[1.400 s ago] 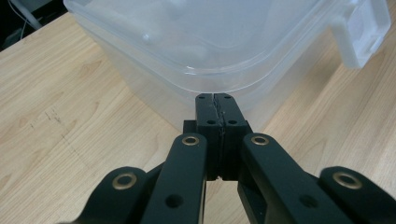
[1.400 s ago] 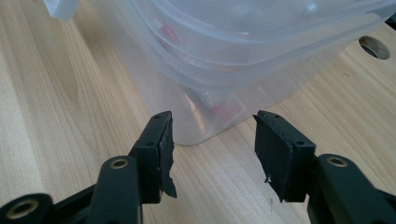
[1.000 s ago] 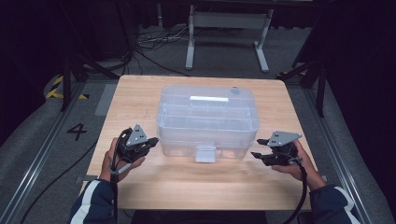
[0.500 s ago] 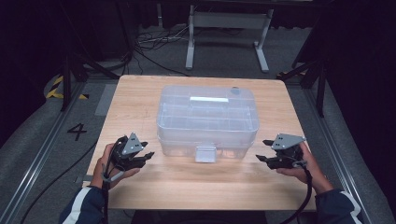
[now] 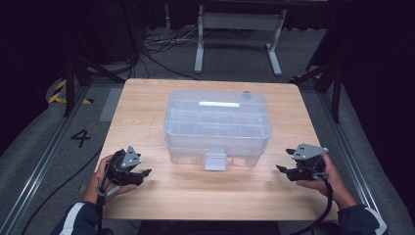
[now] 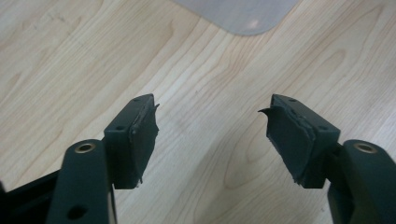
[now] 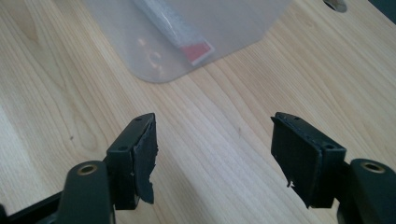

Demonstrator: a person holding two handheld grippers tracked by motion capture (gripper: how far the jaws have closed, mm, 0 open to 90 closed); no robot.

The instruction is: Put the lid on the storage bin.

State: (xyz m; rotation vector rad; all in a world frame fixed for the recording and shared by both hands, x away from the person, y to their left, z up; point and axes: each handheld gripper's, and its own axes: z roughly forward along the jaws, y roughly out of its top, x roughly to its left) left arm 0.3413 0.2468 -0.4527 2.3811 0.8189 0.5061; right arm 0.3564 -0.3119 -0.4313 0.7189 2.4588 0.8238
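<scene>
I'm wearing dark sleeves with white stripes. My left gripper [image 5: 143,173] and right gripper [image 5: 283,170] are carrying grey three-cornered plates, black jaws showing brass-ringed screw holes, frayed pads [image 6: 145,135], and trailing black cables.

Lab or recording studio, not a home. A bare light-wood table [image 5: 147,98] stands alone at frame centre on grey carpet [image 5: 44,166]. Black drapes close off the left, right and top edges. A metal floor rail [image 5: 44,164] runs down the lower left, with a black number "4" [image 5: 80,138] marked beside it. Yellow-black hazard tape [image 5: 59,91] lies at the left. Loose cables [image 5: 161,44] sit at the upper centre beside a grey stand [image 5: 240,29].
</scene>
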